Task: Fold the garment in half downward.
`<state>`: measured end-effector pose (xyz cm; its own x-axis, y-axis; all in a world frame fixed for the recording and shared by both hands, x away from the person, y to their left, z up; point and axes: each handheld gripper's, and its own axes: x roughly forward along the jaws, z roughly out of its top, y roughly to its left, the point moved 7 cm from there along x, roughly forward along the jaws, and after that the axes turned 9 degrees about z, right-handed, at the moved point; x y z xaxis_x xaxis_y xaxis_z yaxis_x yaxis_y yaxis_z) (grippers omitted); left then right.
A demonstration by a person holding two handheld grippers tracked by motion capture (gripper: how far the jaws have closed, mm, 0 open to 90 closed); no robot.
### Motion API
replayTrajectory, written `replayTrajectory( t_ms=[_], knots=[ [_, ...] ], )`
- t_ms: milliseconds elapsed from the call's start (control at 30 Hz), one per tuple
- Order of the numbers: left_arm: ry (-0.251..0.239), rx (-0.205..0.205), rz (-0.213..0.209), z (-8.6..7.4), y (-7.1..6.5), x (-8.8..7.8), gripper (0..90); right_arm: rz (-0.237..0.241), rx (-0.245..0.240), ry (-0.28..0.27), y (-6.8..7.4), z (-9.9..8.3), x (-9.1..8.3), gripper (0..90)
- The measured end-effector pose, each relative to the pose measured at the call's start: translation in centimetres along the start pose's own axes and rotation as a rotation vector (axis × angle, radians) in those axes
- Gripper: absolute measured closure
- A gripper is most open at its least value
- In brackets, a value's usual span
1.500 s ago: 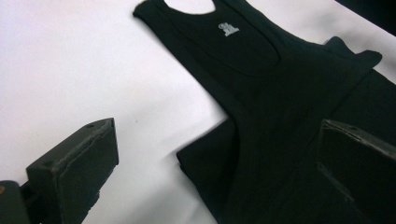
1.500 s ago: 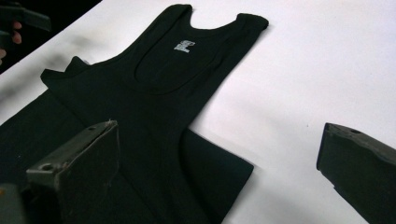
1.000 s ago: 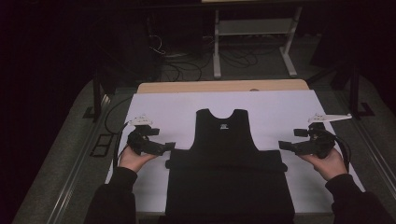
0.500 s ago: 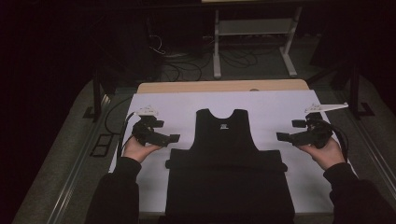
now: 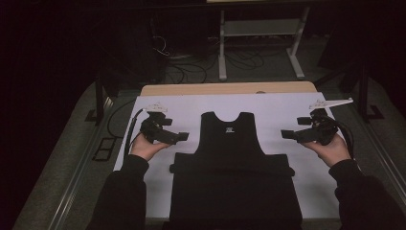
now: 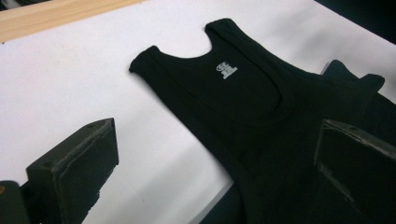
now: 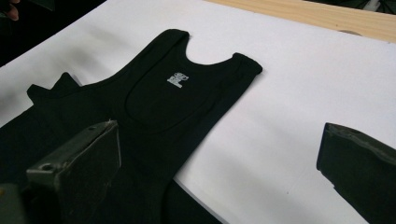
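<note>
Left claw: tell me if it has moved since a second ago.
Yes. The left claw has drifted away from the person, toward the far wooden edge, measured against the tank top.

Beyond the white sheet, a wooden table edge, then cables and a metal stand.

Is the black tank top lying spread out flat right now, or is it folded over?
Spread flat. The black tank top lies face up on the white sheet, both straps and its neck label showing, no fold across it; its hem hangs off the near edge.
</note>
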<state>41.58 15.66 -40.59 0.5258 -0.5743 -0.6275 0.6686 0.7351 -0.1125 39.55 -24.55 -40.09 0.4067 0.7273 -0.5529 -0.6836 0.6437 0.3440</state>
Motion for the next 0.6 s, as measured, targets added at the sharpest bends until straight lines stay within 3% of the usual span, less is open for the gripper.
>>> replayTrajectory(
  t_ms=[600],
  knots=[
    [0.017,-0.001,-0.009,1.3,0.1,1.8,0.0,-0.008,-0.004,0.012,-0.8,1.7,1.0,0.0]
  ],
)
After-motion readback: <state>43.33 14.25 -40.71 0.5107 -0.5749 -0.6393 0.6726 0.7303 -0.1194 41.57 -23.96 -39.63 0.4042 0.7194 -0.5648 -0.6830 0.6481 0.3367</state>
